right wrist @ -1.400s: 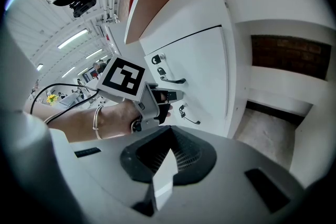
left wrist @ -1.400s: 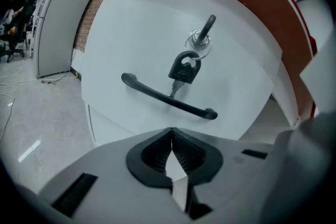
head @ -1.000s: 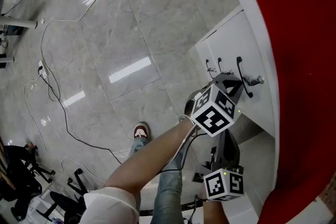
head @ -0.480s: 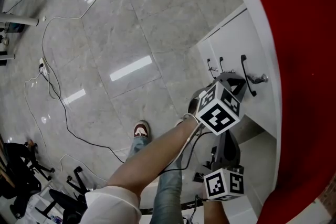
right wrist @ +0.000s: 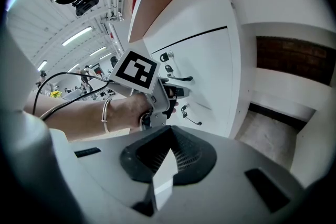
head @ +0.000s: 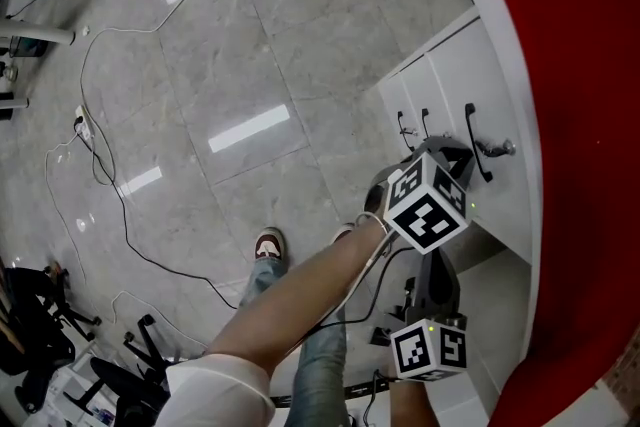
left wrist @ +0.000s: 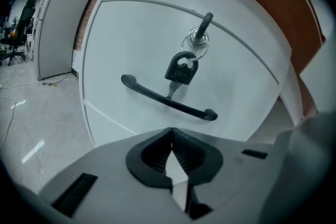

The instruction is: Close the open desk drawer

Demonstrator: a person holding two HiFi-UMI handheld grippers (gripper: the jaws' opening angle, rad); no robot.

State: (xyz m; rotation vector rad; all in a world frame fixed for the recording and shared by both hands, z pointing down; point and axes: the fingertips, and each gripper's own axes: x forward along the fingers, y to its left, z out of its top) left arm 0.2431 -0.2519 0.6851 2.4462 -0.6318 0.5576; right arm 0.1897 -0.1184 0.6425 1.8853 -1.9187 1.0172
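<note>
Person's wearing a white short sleeve (head: 215, 393), blue jeans (head: 322, 360) and a reddish shoe (head: 267, 248) with white trim, plus a thin bracelet (right wrist: 104, 114) on one wrist. The left tongs (left wrist: 172, 150) and right tongs (right wrist: 167, 157) are grey with black ribbed pads (left wrist: 155, 152). Each carries a white cube (head: 428, 207) with black square markers, and a black cable (head: 372, 277) trails off.

The glossy grey tiled floor (head: 270, 25) carries a long white cable (head: 82, 85), a person's shoe (head: 268, 248), and the red-topped white desk (head: 455, 75).
</note>
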